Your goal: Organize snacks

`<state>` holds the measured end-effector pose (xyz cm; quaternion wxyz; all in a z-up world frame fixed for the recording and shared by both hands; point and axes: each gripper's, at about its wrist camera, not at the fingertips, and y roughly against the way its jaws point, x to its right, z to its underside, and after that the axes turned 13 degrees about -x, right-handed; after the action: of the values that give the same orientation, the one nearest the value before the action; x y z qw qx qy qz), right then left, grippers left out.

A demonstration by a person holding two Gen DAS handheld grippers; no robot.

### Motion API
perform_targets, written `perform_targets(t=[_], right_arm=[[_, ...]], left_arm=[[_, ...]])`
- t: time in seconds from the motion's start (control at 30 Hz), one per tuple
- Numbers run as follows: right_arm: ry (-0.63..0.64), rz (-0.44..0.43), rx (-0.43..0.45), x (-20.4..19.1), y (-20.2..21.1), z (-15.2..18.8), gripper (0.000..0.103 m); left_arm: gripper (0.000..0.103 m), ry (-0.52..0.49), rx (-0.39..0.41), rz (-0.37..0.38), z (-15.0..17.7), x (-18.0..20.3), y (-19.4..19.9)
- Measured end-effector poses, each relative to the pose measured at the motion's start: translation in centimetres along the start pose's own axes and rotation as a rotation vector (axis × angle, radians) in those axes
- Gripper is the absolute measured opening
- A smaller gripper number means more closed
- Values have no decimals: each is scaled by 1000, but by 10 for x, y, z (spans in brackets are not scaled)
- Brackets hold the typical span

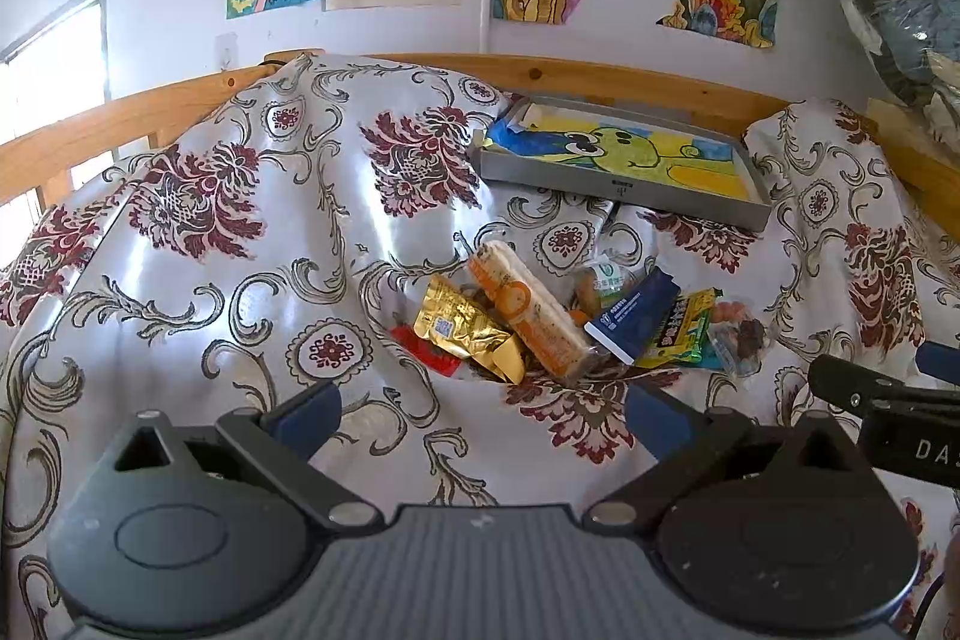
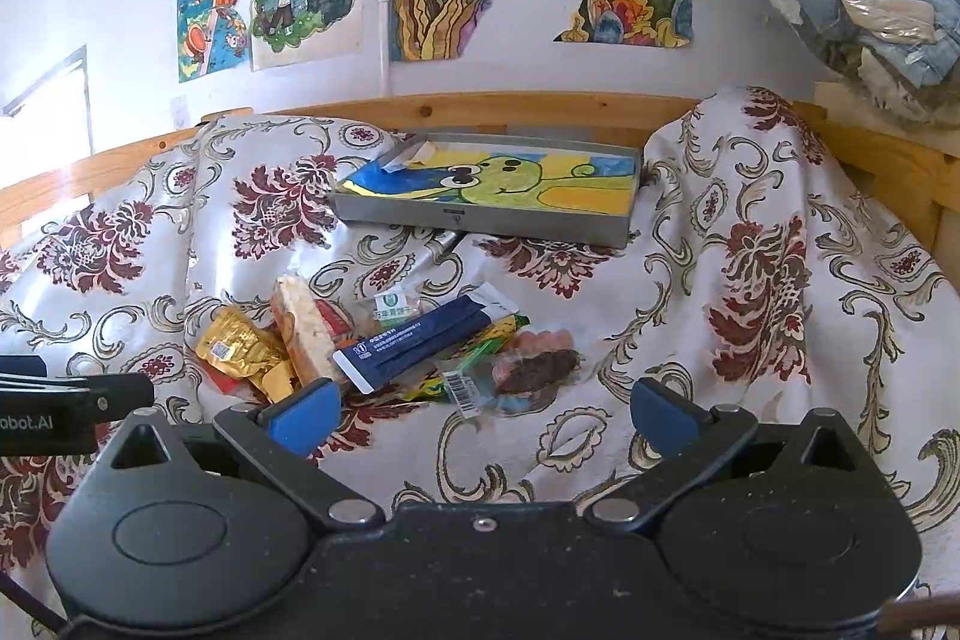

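A red packet (image 1: pixel 429 349) is largely hidden beneath the gold pouch (image 1: pixel 468 325) within the snack pile (image 2: pixel 384 346), heaped on the floral cloth (image 2: pixel 750 280) before the grey tray (image 2: pixel 486 220). Both the left gripper (image 1: pixel 480 415) and right gripper (image 2: pixel 483 409) are seen spread wide, empty.

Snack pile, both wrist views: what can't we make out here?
- Red packet: mostly buried under the crinkled gold foil packet in both views; type unknown.
- Printed text on the long navy-blue sachet: too small to read.
- Clear bag of brown snacks: glare and wrinkles hide contents.
- Shallow grey metal tray: drawing covers its floor; nothing else visible inside.
- Left gripper and right gripper: open, empty.
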<state>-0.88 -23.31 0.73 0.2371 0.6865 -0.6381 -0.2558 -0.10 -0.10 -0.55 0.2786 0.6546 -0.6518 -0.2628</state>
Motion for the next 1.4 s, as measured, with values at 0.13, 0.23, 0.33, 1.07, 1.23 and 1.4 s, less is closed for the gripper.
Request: perform_targets(t=[0.13, 0.23, 0.33, 1.07, 1.23, 1.4], right_arm=[[2, -1, 2, 0, 0, 0, 102], [5, -1, 2, -1, 0, 0, 102], [3, -1, 2, 0, 0, 0, 102], [72, 37, 30, -7, 12, -9, 102], [73, 55, 13, -2, 10, -20, 102], [112, 48, -28, 5, -2, -30, 102]], left_arm=[[102, 0, 0, 0, 0, 0, 0], [102, 0, -1, 1, 1, 0, 0], [102, 1, -1, 0, 0, 0, 0], [102, -4, -48, -49, -4, 5, -9], [102, 4, -115, -53, -16, 1, -22], [102, -30, -144, -32, -46, 2, -31]])
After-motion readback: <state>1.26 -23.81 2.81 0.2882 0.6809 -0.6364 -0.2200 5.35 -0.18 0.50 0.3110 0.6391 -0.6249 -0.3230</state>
